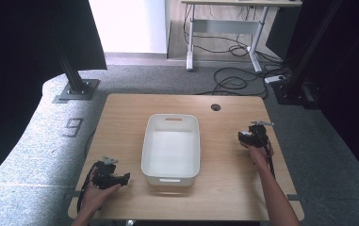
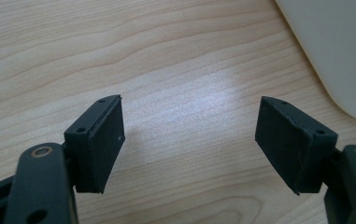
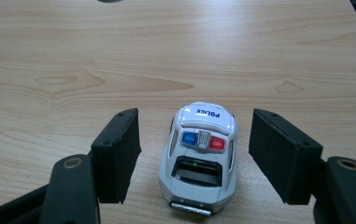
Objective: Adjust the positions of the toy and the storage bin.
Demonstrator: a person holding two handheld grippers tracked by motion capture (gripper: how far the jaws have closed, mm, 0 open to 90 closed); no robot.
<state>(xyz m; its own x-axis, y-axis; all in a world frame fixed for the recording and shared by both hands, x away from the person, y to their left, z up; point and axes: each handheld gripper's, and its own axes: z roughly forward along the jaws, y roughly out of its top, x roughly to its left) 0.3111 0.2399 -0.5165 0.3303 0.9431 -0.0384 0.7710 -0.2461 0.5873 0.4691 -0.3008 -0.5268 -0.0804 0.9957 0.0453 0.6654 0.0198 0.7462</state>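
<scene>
A small white toy police car (image 3: pixel 200 156) with red and blue roof lights stands on the wooden table between the jaws of my right gripper (image 3: pixel 194 156). Those jaws are open, with a gap on each side of the car, and neither pad touches it. In the high view the right gripper (image 1: pixel 252 136) is at the table's right side, held by a hand. My left gripper (image 2: pixel 189 140) is open over bare wood, with nothing between its pads. In the high view it (image 1: pixel 113 178) rests near the front left corner, pointing toward the tub.
A white rectangular plastic tub (image 1: pixel 150 162) sits in the middle of the table (image 1: pixel 224 188); its rounded corner (image 2: pixel 339 51) lies just beyond the left gripper. A round cable hole (image 1: pixel 216 107) is near the far edge. Grey carpet, stand legs and cables surround the table.
</scene>
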